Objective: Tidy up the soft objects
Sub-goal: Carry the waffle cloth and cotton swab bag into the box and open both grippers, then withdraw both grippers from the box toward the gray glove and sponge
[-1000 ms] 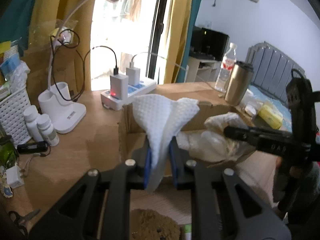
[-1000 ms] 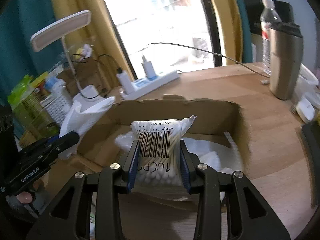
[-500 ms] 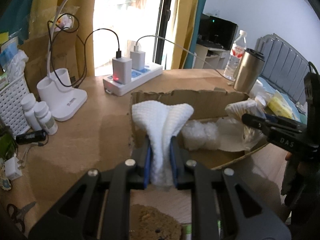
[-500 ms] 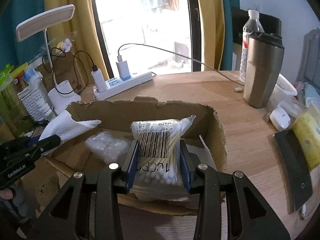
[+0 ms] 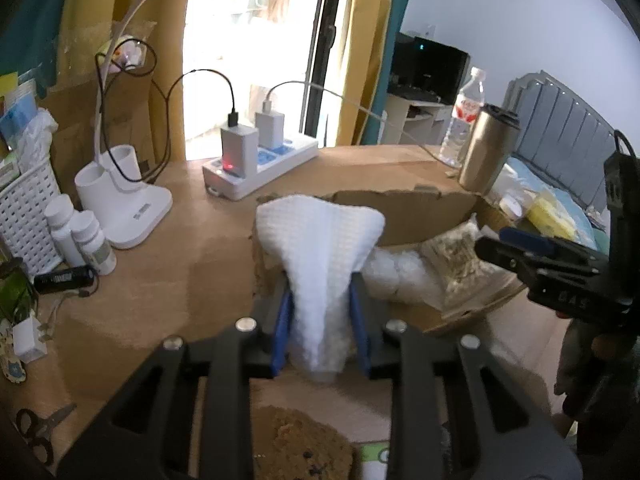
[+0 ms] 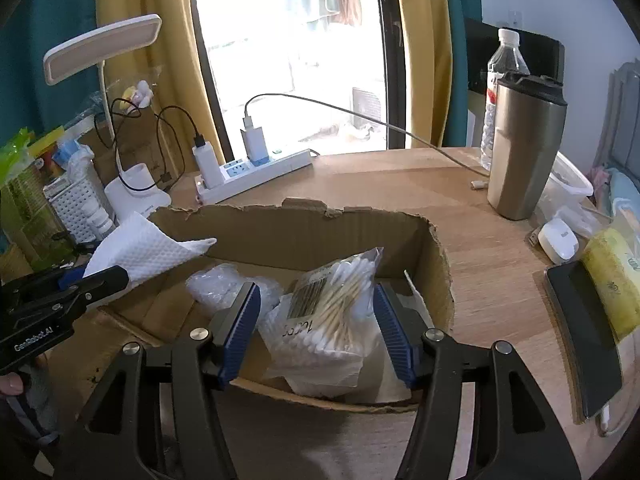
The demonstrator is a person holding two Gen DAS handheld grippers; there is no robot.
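Note:
My left gripper (image 5: 320,300) is shut on a white waffle-textured cloth (image 5: 320,248) and holds it at the left rim of the open cardboard box (image 5: 404,212). It also shows in the right wrist view (image 6: 140,252). My right gripper (image 6: 316,312) is open above the box (image 6: 296,236). A plastic bag of cotton swabs (image 6: 332,312) lies in the box between its fingers, apart from both. A clear bubbly plastic packet (image 6: 224,288) lies in the box to the left of the bag.
On the wooden desk behind the box are a white power strip (image 6: 256,172) with chargers, a steel tumbler (image 6: 524,148), a water bottle (image 6: 500,80), a white lamp base (image 5: 124,200) and a white basket (image 5: 24,208). A phone (image 6: 584,336) and yellow pack (image 6: 616,276) lie right.
My right gripper has opened and let go of the cotton swab bag, which dropped into the box. My left gripper loosened slightly but still holds the cloth by the box's left rim.

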